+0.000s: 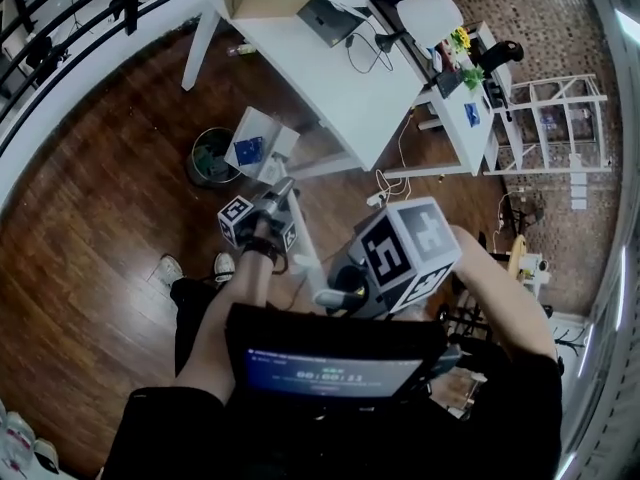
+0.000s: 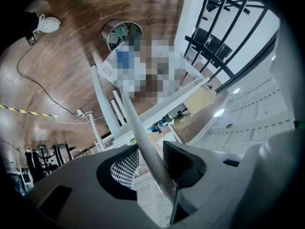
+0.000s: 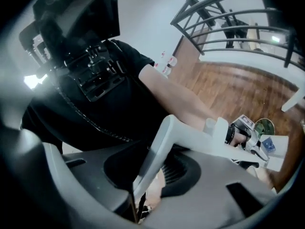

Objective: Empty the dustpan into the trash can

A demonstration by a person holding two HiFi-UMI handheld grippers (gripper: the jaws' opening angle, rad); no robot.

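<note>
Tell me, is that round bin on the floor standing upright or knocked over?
Upright: the trash can stands on the wood floor, its round open mouth facing up, contents visible inside.

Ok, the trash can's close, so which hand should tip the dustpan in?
Probably left. The left hand-held gripper clamps the pole nearer the dustpan, which hangs by the trash can; the right hand-held gripper only holds the pole's top end, farthest from the pan.

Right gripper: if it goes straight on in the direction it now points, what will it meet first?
The right gripper, shut on the dustpan handle, would probably meet the person's left arm first; depth is unclear.
</note>
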